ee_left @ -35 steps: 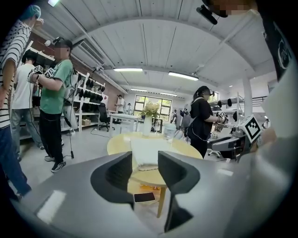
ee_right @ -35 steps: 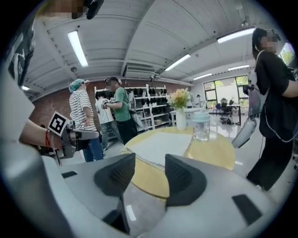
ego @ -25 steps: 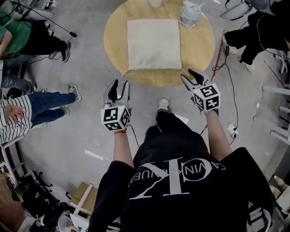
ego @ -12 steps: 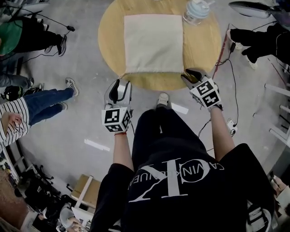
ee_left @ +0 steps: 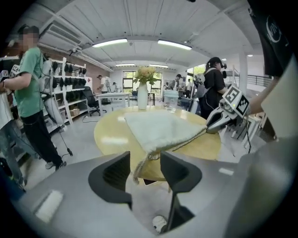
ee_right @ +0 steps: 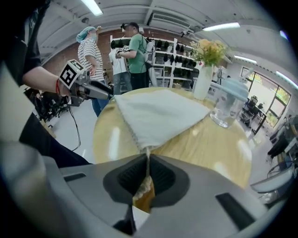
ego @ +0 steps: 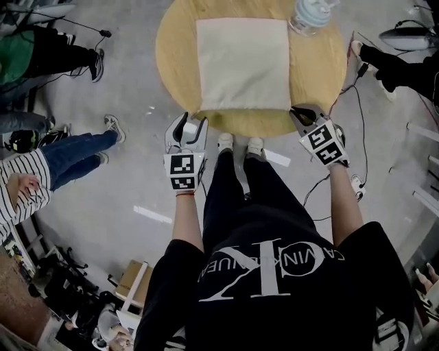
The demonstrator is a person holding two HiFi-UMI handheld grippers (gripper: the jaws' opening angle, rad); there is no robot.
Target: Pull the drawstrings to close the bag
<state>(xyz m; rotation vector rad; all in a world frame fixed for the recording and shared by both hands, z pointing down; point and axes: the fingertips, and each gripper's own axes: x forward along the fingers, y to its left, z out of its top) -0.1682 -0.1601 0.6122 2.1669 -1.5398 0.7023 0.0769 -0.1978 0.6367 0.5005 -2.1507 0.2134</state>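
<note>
Fingers (ee_right: 164, 179) of the right gripper (ee_right: 148, 160): clenched on the right drawstring (ee_right: 147, 154), which runs taut from the bag's near-right corner down between the pads. Fingers (ee_left: 179, 171) of the left gripper (ee_left: 145, 160): apart and holding nothing. The left drawstring (ee_left: 139, 163) hangs slack in the gap between them, touching neither pad as far as can be seen. Location: the bag (ego: 241, 63) lies flat on the round table (ego: 175, 65), mouth hem parallel to the near edge, both near corners close to that edge, one gripper just off each corner. Materials: the bag is cream woven cloth, matt and slightly nubbed, square in outline, flat and apparently empty. The drawstrings are thin twisted cord of the same colour. The table top is smooth pale wood with a sheen. A clear container (ego: 312, 12) stands at the far-right edge, just beside the bag's far corner. Assessment: the bag is judged light, limp and not fragile. It is likely to slide on the smooth top if one cord alone is pulled, so both cords want drawing outward against each other. Recommended hold: the cord itself, just outside the hem, not the cloth. The cord is thin and may slip unless the pads close fully on it.
</note>
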